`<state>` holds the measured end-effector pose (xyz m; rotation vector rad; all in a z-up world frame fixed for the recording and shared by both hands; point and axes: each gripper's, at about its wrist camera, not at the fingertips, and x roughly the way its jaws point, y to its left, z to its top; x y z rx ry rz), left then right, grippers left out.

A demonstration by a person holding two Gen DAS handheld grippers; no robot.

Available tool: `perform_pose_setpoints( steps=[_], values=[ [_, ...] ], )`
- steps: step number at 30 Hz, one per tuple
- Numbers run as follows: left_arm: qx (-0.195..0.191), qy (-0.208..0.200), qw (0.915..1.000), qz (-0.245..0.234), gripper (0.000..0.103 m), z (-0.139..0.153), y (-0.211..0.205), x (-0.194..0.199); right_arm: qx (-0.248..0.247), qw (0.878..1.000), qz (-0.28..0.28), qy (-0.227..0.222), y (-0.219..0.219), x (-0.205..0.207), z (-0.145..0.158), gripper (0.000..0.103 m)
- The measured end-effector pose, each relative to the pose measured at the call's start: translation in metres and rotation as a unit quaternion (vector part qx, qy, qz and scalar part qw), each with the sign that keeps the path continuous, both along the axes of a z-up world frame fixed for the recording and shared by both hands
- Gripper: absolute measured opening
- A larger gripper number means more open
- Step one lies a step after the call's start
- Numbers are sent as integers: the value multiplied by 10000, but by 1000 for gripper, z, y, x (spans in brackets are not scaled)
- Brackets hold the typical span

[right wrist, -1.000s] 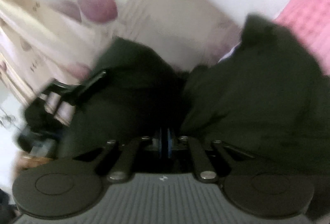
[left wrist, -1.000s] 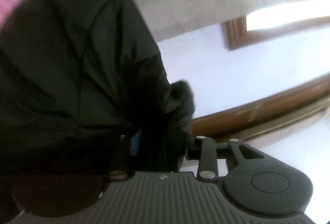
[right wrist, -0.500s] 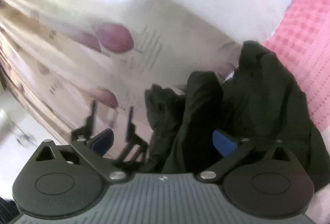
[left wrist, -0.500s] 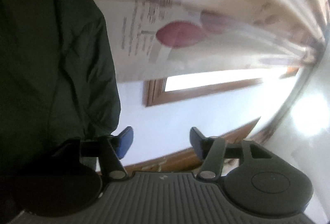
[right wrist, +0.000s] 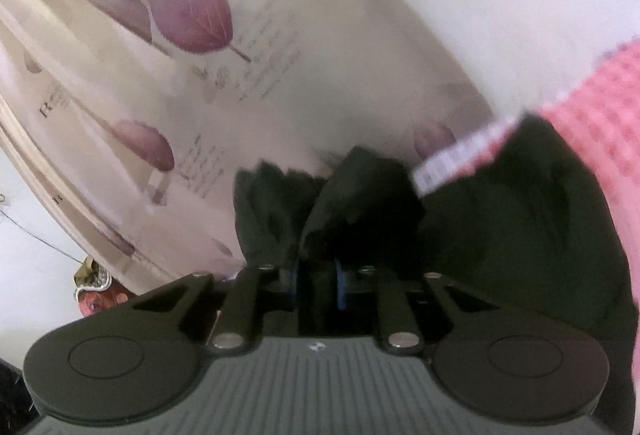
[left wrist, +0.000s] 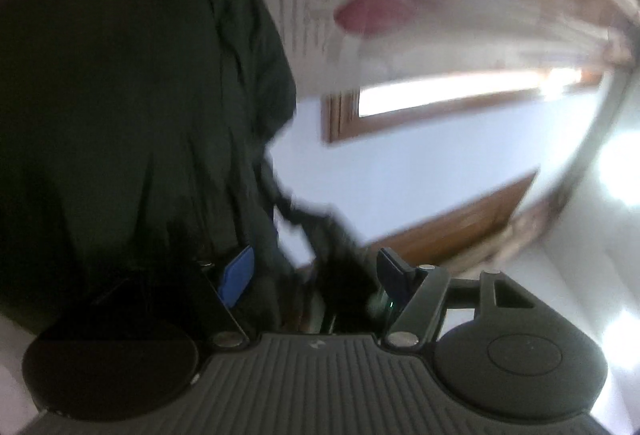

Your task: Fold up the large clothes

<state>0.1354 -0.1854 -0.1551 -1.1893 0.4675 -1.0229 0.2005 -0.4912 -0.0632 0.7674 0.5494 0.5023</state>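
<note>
While the right gripper (right wrist: 316, 285) has just clamped its blue fingers (right wrist: 341, 287) onto a bunched fold of the dark garment (right wrist: 520, 227), the left gripper (left wrist: 316, 275) has been spreading, and its fingers (left wrist: 238, 277) stand apart with cloth lying loose between them, not pressed. One-handed support is the risk: the garment's bulk sags toward nine o'clock in the left view and three o'clock in the right, so the thick wad may slide from the narrow pinch. If the left fingers close now, they could catch a stray edge and twist the fold. Farther off, at ten o'clock in the right view, the leaf-print curtain (right wrist: 192, 15) hangs near enough, I judge, to snag a swung sleeve. Pink checked bedding (right wrist: 596, 107) lies beyond.
</note>
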Motion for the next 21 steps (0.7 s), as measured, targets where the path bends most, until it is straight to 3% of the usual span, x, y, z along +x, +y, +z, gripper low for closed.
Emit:
perform_pose_setpoints(
  steps=[3,4,5,6,7,10,13,17,19,20,21],
  values=[
    [134,-11,9999,-78,68,-8,-22,13,-442,9984,-170,315,-5,13,-3,23],
    [179,-10,9998,-57,68,-12,-25,15,-386,9984,-142,380,-9,13,-5,33],
    [205,-47,9998,-46,68,-14,-27,15,-349,9985,-145,389,-12,10,-4,46],
    [210,-99,9997,-59,67,-17,-27,16,-375,9986,-163,323,-12,6,-1,85],
    [214,-132,9997,-69,67,-19,-26,16,-412,9988,-169,187,-10,-1,4,103],
    [210,-197,9996,-34,67,-24,-25,17,-465,9986,236,109,7,-3,17,103],
    [230,-304,9993,39,67,-28,-25,12,-1082,9925,531,215,41,8,25,103],
    [343,-581,9976,129,67,-29,-21,6,-1735,9818,754,193,76,25,14,100],
    [425,-593,9973,124,68,-29,-15,-3,-2368,9681,821,77,94,31,7,62],
    [471,-551,9973,123,70,-27,-10,-6,-2535,9637,842,-55,100,32,6,57],
    [498,-526,9973,116,74,-24,-3,-10,-2652,9603,848,-152,101,30,7,46]
  ],
)
